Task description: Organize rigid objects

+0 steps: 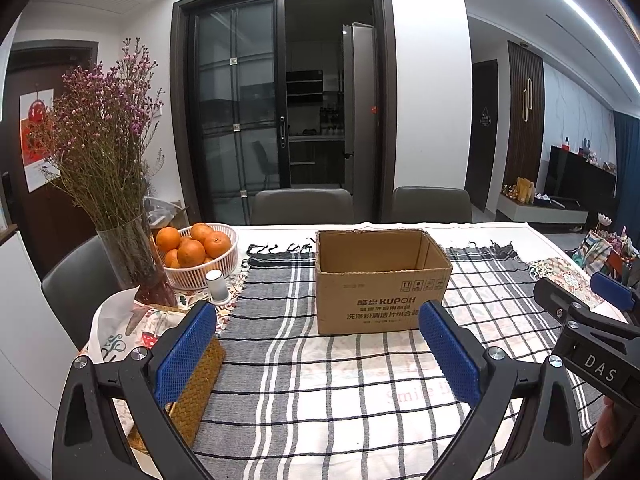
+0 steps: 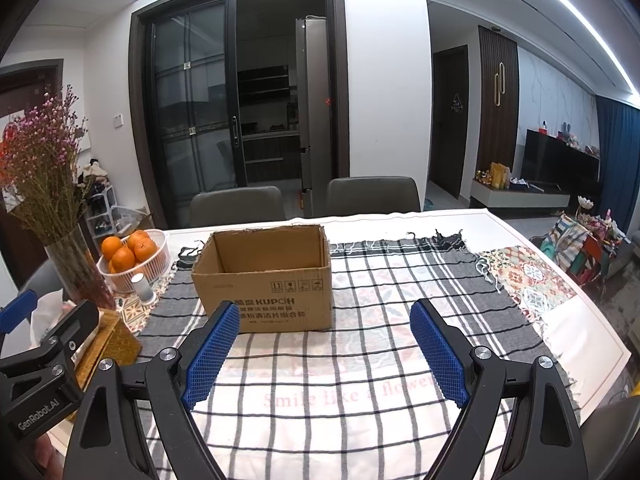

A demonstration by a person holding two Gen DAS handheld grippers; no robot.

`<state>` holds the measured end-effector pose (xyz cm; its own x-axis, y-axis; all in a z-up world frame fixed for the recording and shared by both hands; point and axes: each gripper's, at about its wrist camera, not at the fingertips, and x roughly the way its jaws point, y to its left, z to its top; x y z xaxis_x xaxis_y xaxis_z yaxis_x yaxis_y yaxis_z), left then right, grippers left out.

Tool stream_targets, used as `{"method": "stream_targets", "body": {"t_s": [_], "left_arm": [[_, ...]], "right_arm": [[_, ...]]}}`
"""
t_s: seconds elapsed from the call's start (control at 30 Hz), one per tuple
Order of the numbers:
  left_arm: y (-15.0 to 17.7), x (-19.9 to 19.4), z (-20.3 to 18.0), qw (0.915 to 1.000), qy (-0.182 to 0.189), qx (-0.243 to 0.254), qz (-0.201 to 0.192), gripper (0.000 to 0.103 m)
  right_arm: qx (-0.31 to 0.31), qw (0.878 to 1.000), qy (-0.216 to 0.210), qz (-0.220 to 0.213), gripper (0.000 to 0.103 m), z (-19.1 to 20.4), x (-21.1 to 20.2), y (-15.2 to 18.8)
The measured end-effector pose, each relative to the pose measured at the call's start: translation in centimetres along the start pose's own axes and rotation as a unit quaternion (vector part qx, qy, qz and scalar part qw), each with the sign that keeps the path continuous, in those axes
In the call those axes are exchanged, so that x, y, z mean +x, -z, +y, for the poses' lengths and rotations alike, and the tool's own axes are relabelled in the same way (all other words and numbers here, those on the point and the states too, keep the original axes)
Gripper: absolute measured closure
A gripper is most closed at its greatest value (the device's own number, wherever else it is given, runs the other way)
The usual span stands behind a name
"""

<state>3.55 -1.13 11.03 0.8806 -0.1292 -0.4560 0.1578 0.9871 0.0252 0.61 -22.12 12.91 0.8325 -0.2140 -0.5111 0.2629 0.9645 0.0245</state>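
The box (image 1: 382,280) carries the brand "KUPOH" in dark print on its near face, with Chinese characters before and under it and a row of small handling symbols above. Pale pink script on the plaid cloth (image 1: 320,380) reads "Smile like a flower" in the right wrist view. In the left wrist view the body of the right gripper (image 1: 592,320) is marked "DAS"; in the right wrist view the body of the left gripper (image 2: 24,344) is marked "GenRobot.AI".

Both grippers are held level above the near part of the surface (image 2: 592,344), side by side, pointing toward the far chairs (image 2: 372,194). The jaws of the left gripper (image 1: 318,344) are spread wide with nothing between them, and so are those of the right gripper (image 2: 324,344).

The box stands upright and open-topped on the cloth, mid-surface, ahead of both pairs of jaws and apart from them. It lies between the left gripper's blue pads (image 1: 186,350), and ahead and left of the right gripper's. A basket (image 1: 200,272) of oranges (image 1: 192,248), a vase (image 1: 132,264) and a small white bottle (image 1: 216,286) stand left of the box.
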Motion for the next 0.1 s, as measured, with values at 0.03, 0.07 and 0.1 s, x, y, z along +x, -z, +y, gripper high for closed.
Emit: {"method": "stream_targets", "body": {"t_s": [0.03,0.07,0.1], "left_arm": [[-0.01,0.02,0.01,1.0000,0.000,0.000,0.000,0.000],[0.01,0.02,0.04,1.0000,0.000,0.000,0.001,0.000],[0.04,0.01,0.01,1.0000,0.001,0.001,0.001,0.000]], "right_arm": [[0.001,1.000,0.000,0.000,0.015,0.00,-0.02,0.00],[0.000,1.000,0.000,0.000,0.015,0.03,0.00,-0.01],[0.000,1.000,-0.001,0.001,0.015,0.05,-0.02,0.04]]}}
